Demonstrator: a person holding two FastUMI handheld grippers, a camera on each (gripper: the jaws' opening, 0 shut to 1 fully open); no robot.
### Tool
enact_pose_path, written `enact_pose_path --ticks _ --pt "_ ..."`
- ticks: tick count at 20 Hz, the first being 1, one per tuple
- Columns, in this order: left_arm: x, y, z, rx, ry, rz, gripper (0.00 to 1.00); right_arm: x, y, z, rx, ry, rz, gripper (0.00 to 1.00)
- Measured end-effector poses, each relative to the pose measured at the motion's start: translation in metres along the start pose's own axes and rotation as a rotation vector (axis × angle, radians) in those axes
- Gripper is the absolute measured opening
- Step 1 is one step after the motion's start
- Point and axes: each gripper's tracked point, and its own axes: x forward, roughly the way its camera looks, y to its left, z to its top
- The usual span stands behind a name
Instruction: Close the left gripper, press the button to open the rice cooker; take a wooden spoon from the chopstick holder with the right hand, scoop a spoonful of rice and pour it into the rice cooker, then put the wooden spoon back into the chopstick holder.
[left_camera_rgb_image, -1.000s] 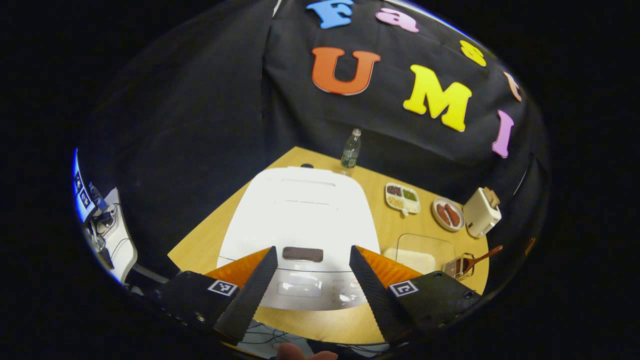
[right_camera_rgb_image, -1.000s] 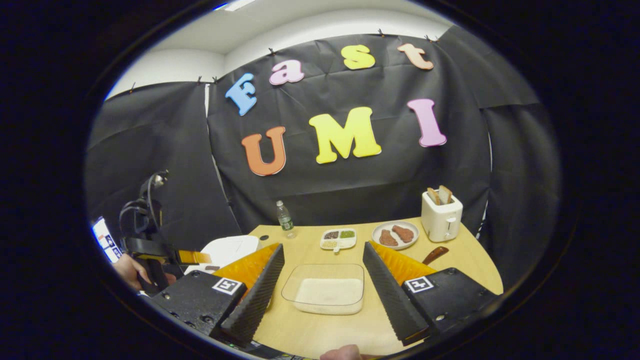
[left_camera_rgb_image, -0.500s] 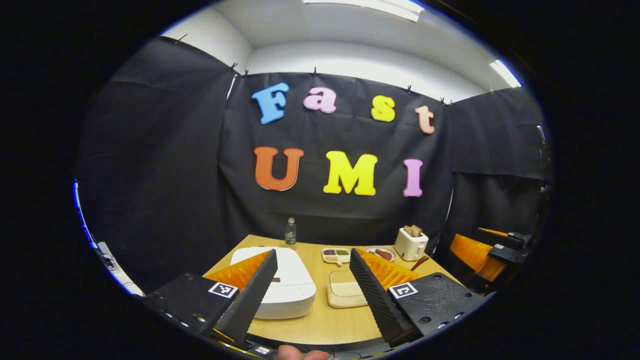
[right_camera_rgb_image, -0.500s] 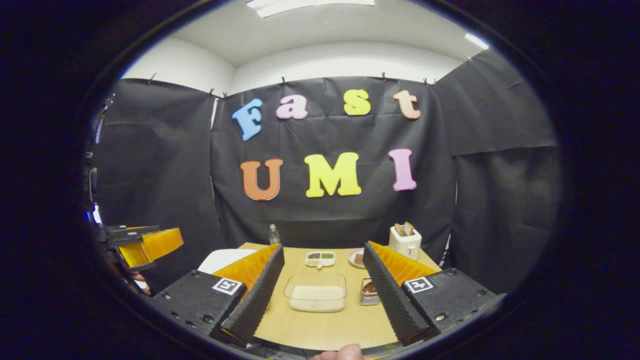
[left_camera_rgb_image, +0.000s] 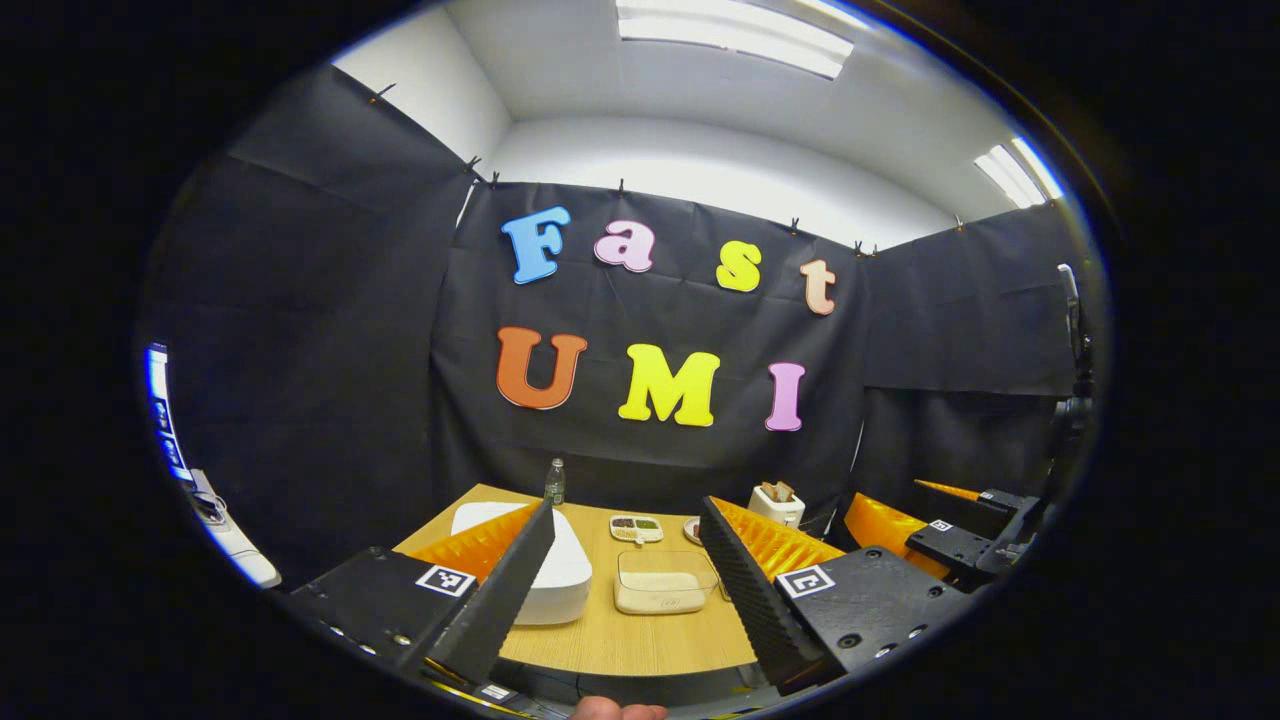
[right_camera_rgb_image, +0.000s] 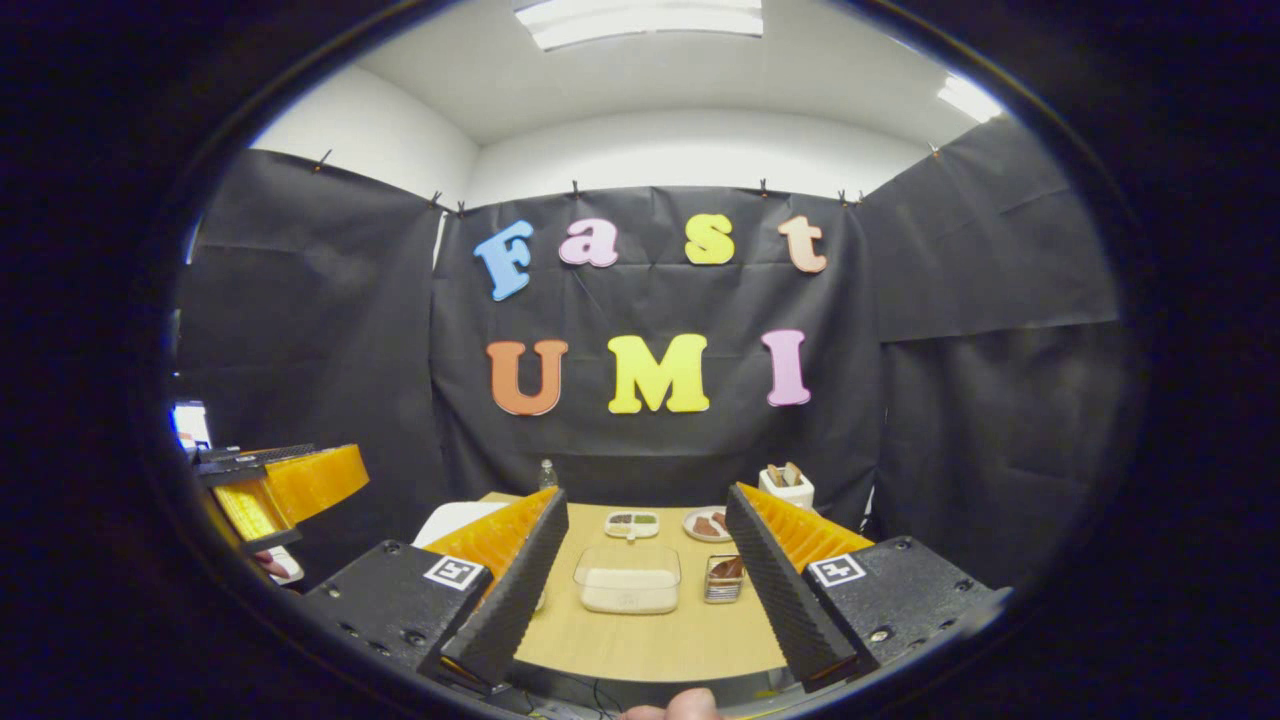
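Note:
The white rice cooker (left_camera_rgb_image: 560, 575) sits shut on the left of the wooden table (left_camera_rgb_image: 640, 640), partly behind my left gripper's finger. My left gripper (left_camera_rgb_image: 625, 510) is open and empty, held back from the table's near edge. In the right gripper view, the chopstick holder (right_camera_rgb_image: 722, 582) holds the wooden spoon (right_camera_rgb_image: 729, 567) beside the clear container of rice (right_camera_rgb_image: 628, 582). My right gripper (right_camera_rgb_image: 646, 495) is open and empty, also back from the table. The rice cooker (right_camera_rgb_image: 450, 518) shows at its left. Each gripper is seen from the other: the right gripper (left_camera_rgb_image: 930, 530), the left gripper (right_camera_rgb_image: 285, 485).
At the back of the table stand a water bottle (left_camera_rgb_image: 553, 482), a divided dish (right_camera_rgb_image: 630, 522), a plate of food (right_camera_rgb_image: 705, 523) and a toaster (right_camera_rgb_image: 785, 485). Black cloth walls close in the booth on three sides. A fingertip (right_camera_rgb_image: 680, 705) shows at the bottom edge.
Both grippers have drawn back from the table and tilted up to level. The left one was right over the rice cooker's lid a second ago. Both stayed open.

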Motion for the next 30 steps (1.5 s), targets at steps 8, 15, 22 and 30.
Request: enact_pose_path --ticks 8,15,22,30 --pt "-0.009 -0.006 0.002 0.021 0.008 -0.005 0.94 -0.011 -0.008 -0.004 -0.005 0.008 -0.011 0.99" --pt "-0.016 -0.009 0.001 0.041 0.010 -0.024 0.94 -0.022 -0.010 -0.006 -0.003 -0.001 -0.039 0.99" --pt "-0.021 -0.007 -0.001 0.060 0.030 -0.021 0.94 -0.023 -0.010 -0.013 0.009 0.012 -0.049 0.99" --pt "-0.021 -0.005 -0.001 0.103 0.018 -0.006 0.94 -0.024 -0.010 -0.014 0.004 0.015 -0.054 0.99"
